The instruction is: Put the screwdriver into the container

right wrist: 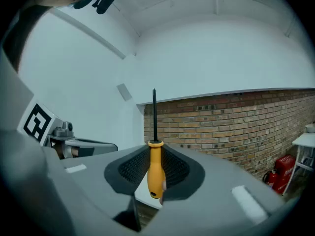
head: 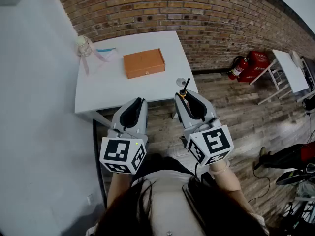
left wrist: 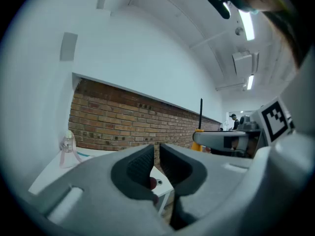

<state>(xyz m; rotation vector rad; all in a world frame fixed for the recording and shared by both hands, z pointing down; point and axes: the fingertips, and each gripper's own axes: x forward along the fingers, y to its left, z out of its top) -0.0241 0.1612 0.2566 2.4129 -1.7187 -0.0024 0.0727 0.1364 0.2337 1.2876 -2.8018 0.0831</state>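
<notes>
Right now my right gripper (head: pixel 186 96) (right wrist: pixel 155 151) is clamped on the screwdriver (head: pixel 184 90) (right wrist: pixel 155 168). Its two dark pads press on the yellow handle from either side. The tool stands upright, with the black shaft pointing up out of the jaws and the butt of the handle hanging just below the pads. From my left gripper's view I can see the same shaft (left wrist: pixel 200 114) rising above the other gripper.

My left gripper (head: pixel 139 101) (left wrist: pixel 156 154) holds nothing. Its jaws stand a narrow slit apart, the pads not touching, and only the table edge shows through the gap.

I hold both grippers side by side in front of me, roughly level, on the near side of the white table (head: pixel 128 90). In the head view the screwdriver's tip shows against the table's near right corner, close to a small round thing (head: pixel 181 82) lying there.

The orange box (head: pixel 143 63) sits flat near the middle of the table, well apart from the screwdriver, and I cannot tell whether its lid is shut. A small clear bottle (head: pixel 83 45) (left wrist: pixel 66 144) with a pale ribbon stands at the far left corner. Behind the table is a brick wall (head: pixel 206 14), and two red fire extinguishers (head: pixel 246 65) (right wrist: pixel 278 178) stand on the wooden floor (head: pixel 236 112) to the right.
</notes>
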